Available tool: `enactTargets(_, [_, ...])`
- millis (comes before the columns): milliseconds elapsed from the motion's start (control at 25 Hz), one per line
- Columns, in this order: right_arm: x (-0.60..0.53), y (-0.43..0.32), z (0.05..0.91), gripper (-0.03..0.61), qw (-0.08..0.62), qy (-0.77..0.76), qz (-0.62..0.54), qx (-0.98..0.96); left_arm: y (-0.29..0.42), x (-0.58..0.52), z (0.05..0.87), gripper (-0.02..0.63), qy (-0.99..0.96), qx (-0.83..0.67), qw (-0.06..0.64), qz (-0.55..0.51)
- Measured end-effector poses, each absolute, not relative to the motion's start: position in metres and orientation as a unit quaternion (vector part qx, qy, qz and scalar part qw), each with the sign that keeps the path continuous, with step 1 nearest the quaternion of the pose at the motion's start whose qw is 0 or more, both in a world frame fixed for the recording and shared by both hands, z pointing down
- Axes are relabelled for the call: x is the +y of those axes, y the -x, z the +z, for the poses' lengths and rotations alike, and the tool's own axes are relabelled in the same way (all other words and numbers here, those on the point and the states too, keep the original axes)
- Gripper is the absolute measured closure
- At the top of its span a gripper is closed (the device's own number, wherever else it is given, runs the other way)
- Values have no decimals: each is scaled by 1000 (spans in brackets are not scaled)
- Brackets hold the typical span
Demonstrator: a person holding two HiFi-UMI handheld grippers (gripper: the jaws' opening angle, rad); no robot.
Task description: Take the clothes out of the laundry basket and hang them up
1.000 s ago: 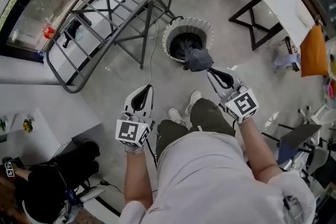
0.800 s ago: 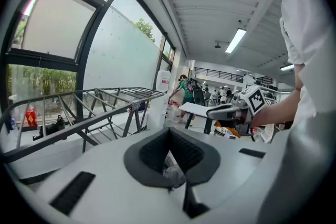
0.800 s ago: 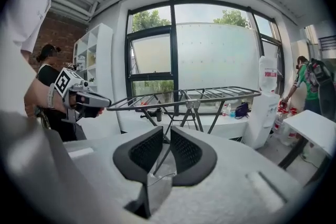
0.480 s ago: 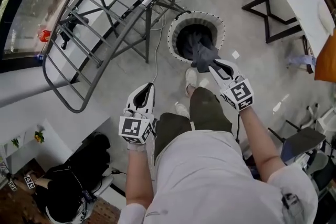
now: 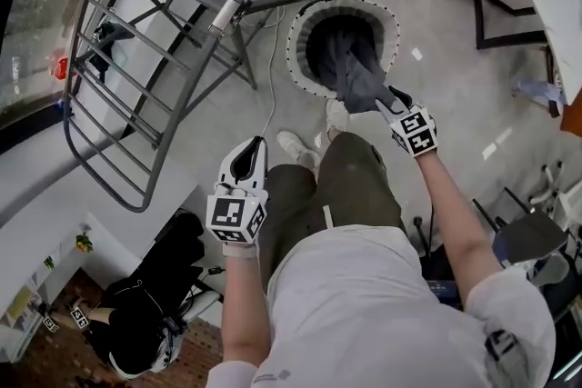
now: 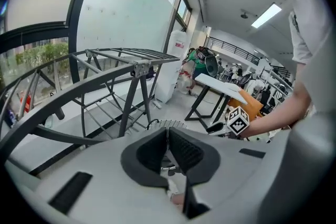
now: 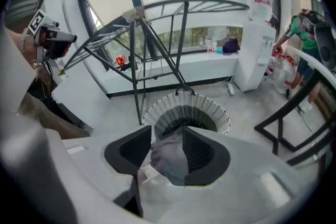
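Grey garment [image 5: 359, 82] trails out of the laundry basket [image 5: 294, 50], which stands on the floor beside the drying rack [image 5: 136, 59]. Left tongs [image 5: 255, 148] are closed and empty. Right tongs [image 5: 389, 95] are opening, with the garment between their parted jaws.

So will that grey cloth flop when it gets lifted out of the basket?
Probably floppy: the grey cloth drapes in soft folds over the laundry basket. Likely light: it bunches up small between the opening jaws of the right gripper. It may slip free as they part.

drying rack [image 5: 225, 12] cut by top edge, basket [image 5: 294, 52] floor hidden under garment [image 5: 359, 83]
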State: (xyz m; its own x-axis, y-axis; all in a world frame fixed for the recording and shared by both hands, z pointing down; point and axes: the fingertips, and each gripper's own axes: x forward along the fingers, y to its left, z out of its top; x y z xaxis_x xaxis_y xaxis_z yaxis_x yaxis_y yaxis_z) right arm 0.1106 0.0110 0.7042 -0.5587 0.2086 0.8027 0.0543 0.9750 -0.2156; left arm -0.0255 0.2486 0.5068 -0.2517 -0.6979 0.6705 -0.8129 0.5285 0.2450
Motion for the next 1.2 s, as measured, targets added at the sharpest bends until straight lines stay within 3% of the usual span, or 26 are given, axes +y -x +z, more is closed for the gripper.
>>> enactTargets(320, [7,-133,835,378,568,82,86,-815,50,245,557,612,-472,-770,420,90])
enactTargets(760, [14,-146,933,345,652,97,56,-750,63,269,608,604,-466,-748,459,111])
enactTargets(880, [18,-147,927,403,650,92,55,-753,61,276,609,603,-466,-746,463,107])
enactTargets(1000, [15,-144,905,512,630,66,63,-771,58,280,604,603,-471,-744,463,101])
enactTargets(1200, [10,-127,852,552,593,40,64,-801,63,280,590,603,-488,-742,450,89])
